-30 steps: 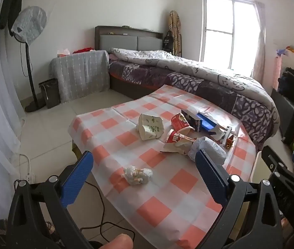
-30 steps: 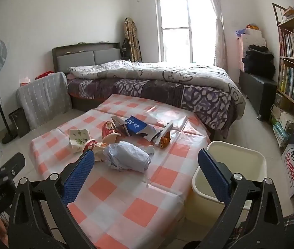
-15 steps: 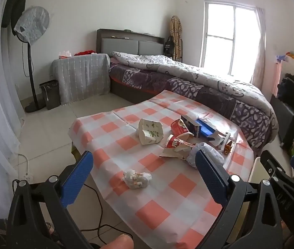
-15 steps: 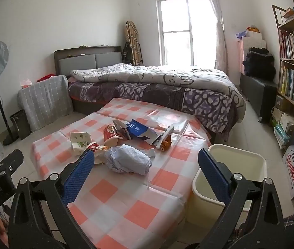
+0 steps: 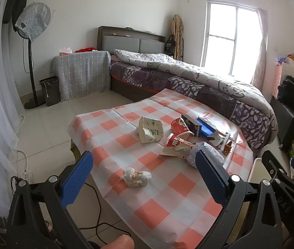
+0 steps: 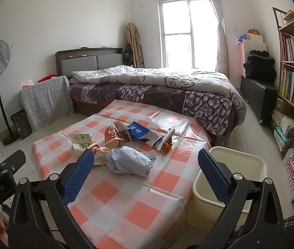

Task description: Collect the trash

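Both grippers hang above the near edge of the checked tablecloth (image 5: 113, 145) with nothing between their fingers: the left gripper (image 5: 144, 178) stands wide open, blue pads well apart, and the right gripper (image 6: 147, 174) is spread just as wide. By my reading this is the approach step of collecting trash, with no piece yet picked up. The trash lies on the table: a crumpled wrapper ball (image 5: 136, 176) sits alone near the front edge, framed between the left gripper's pads but lower and farther off, not touched. Farther back is a cluster: a white paper cup with green print (image 5: 150, 129) on its side, 2 red paper cups (image 5: 179, 125) tipped over, a torn blue carton (image 6: 136, 133), a crumpled pale bag (image 6: 129, 162) and a small orange scrap (image 6: 166, 145) beside a white strip. The cream waste bin (image 6: 256, 166) stands on the floor at the table's right corner, open, and its visible part looks empty. The next move probably calls for lowering the left gripper over the wrapper ball, closing gently on it since it should crush easily, then carrying it across to the bin; the right gripper, nearer the bag and the bin, could take the bag.
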`<move>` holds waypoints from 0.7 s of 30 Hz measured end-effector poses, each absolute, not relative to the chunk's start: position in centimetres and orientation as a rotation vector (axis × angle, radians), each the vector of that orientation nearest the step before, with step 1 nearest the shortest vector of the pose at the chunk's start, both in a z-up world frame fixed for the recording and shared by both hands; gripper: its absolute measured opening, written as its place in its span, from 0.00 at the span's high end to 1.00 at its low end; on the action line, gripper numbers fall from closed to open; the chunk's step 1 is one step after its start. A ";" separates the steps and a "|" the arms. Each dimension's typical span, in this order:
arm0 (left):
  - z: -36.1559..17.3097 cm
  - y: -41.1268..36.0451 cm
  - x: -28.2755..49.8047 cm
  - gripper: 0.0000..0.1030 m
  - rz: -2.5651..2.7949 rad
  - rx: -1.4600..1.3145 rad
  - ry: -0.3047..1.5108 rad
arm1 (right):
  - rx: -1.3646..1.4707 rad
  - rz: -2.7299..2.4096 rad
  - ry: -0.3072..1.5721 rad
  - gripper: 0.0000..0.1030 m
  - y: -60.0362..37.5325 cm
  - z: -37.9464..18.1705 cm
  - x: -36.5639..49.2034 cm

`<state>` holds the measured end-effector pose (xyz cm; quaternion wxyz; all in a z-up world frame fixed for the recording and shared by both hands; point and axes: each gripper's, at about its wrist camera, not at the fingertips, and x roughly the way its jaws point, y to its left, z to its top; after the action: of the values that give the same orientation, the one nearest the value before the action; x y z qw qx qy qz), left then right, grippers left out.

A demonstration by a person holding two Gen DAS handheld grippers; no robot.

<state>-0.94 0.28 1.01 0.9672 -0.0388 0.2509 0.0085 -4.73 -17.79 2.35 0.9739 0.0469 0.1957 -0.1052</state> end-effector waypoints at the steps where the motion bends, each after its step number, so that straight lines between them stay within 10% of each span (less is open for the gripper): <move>1: 1.0 0.3 -1.0 0.07 0.018 -0.078 0.509 | 0.095 -0.212 0.395 0.07 -17.8 2.4 -4.7; 21: 0.2 0.5 -0.9 0.07 0.023 -0.085 0.518 | 0.097 -0.211 0.401 0.07 -17.7 1.5 -4.7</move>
<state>-0.86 0.48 0.23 0.9657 -0.0422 0.2560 0.0113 -4.73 -17.72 1.54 0.9733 0.0480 0.1985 -0.1047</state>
